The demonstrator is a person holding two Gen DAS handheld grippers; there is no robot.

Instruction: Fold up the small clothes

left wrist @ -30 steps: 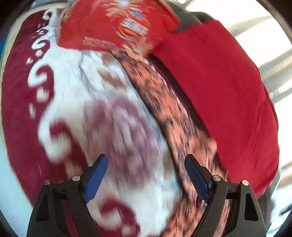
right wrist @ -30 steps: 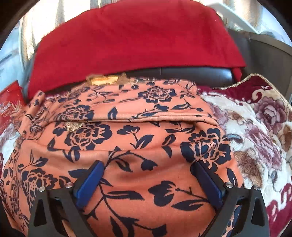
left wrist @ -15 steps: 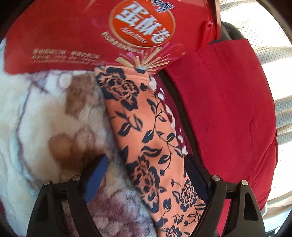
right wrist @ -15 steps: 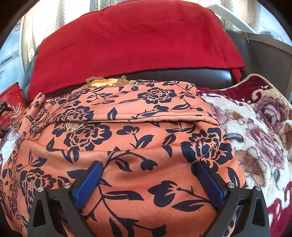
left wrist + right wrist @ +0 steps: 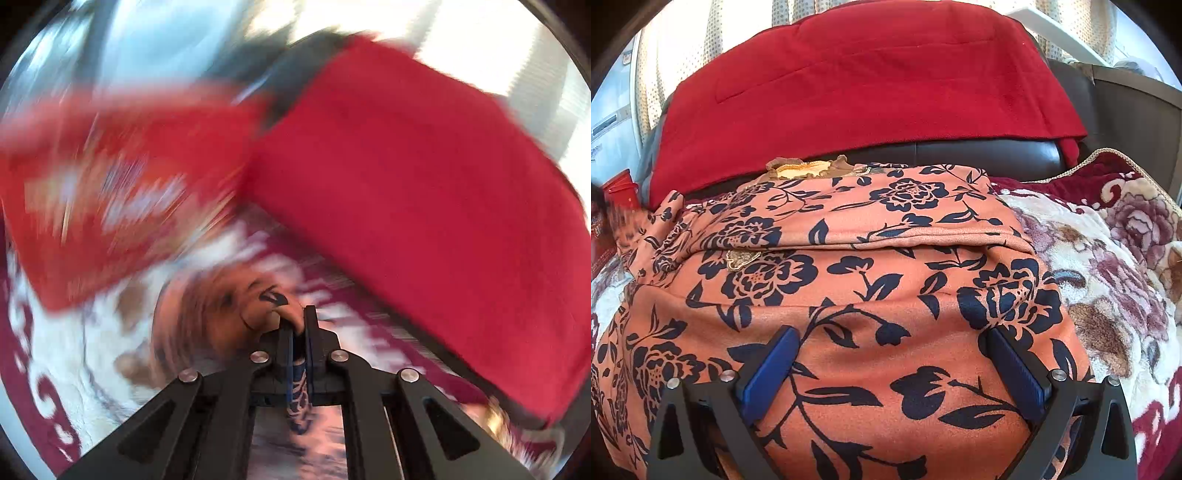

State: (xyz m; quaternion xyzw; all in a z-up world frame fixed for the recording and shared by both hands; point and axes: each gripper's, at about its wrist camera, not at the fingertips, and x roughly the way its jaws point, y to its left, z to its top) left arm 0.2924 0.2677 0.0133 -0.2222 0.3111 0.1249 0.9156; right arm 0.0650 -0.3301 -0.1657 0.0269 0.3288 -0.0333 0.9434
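Fabric with a navy floral print on an orange ground, the orange garment, lies spread on a fleece blanket patterned with maroon and cream flowers. In the right wrist view it fills the frame from 9 o'clock to 3 o'clock, with one folded band crossing its upper part and a small gold trim piece at its 12 o'clock edge.

Right gripper: jaws stand wide apart above the lower part of the garment. The blue pads sit to either side of a broad stretch of cloth; nothing is clamped between them. Whether the pads touch the fabric cannot be told.

Left gripper: jaws are fully closed, with a bunched edge of the same garment pinched between them. Printed cloth shows beyond the fingertips at 11 o'clock and again behind them, hanging down between the arms at 6 o'clock. This view is heavily motion-blurred.

Beyond the garment, at 12 o'clock in the right wrist view, a red cloth drapes over a dark leather backrest. A red printed package lies at 9 o'clock in the left wrist view.
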